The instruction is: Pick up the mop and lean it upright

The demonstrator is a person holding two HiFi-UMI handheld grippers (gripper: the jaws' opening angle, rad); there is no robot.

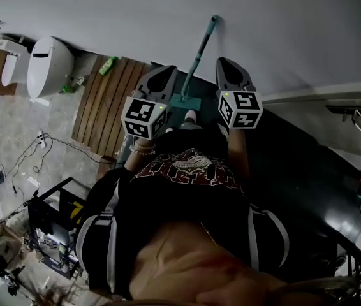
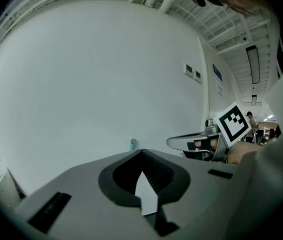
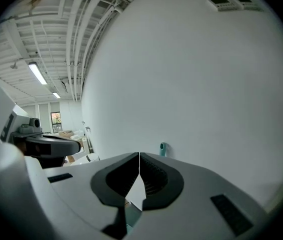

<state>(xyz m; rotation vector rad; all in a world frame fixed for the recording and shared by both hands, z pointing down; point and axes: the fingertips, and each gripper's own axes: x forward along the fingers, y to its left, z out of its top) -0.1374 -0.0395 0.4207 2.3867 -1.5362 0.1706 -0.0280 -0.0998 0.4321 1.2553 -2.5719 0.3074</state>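
Head view, looking steeply down. The mop point(image 1: 199, 53) leans against the white wall point(image 1: 282, 24), its teal handle tilted with the top end touching the wall and its head low on the dark floor point(image 1: 295, 171). The left gripper point(image 1: 166, 74) and right gripper point(image 1: 226, 65) flank the mop, one on each side, both apart from it. Each gripper view shows the jaws closed together with nothing between them (only the handle's teal tip shows beyond them, against the wall). A toilet point(image 1: 48, 65) and a wooden slatted platform point(image 1: 107, 101) lie to the left, well apart from the mop.
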